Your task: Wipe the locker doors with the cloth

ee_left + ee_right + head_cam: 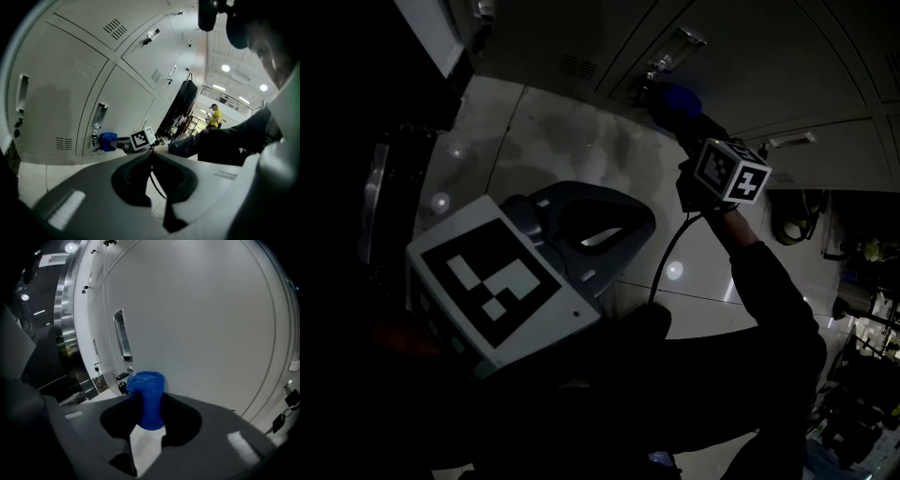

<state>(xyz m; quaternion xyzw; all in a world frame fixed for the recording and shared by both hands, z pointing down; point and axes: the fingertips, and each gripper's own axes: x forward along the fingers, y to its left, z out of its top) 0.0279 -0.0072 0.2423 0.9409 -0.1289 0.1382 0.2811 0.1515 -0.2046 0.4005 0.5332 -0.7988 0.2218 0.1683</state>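
Clearly the work sits around one landmark, the recessed handle (121, 336) on the pale locker door (201, 319). The right gripper (150, 397) has its jaws clamped on a bunched blue cloth (146, 379), whose rounded end pokes out past the tips. The wad is just below the handle, close to the small lock and hanging keys (121, 386) underneath it. It seems to be touching or nearly touching the door face, though no view shows the contact plainly.

The left gripper (151, 153) is held well back from the handle. Its jaws are together at the tips with nothing between them, and only a dark cable (157, 180) runs behind them. From that side the cloth shows as a blue lump right below the handle, with the right gripper's marker cube (142, 138) trailing behind it.

As for progress, the wiping looks under way but early, I would judge. The cloth is gripped and brought to the door, so the pick-up is done. Away from the handle, the broad door panel shows no streaks or damp patches to tell cleaned from uncleaned. Most of this door and the neighbouring doors (56, 84) beyond the handle are probably yet to be wiped. The head view is too dim to add to this.
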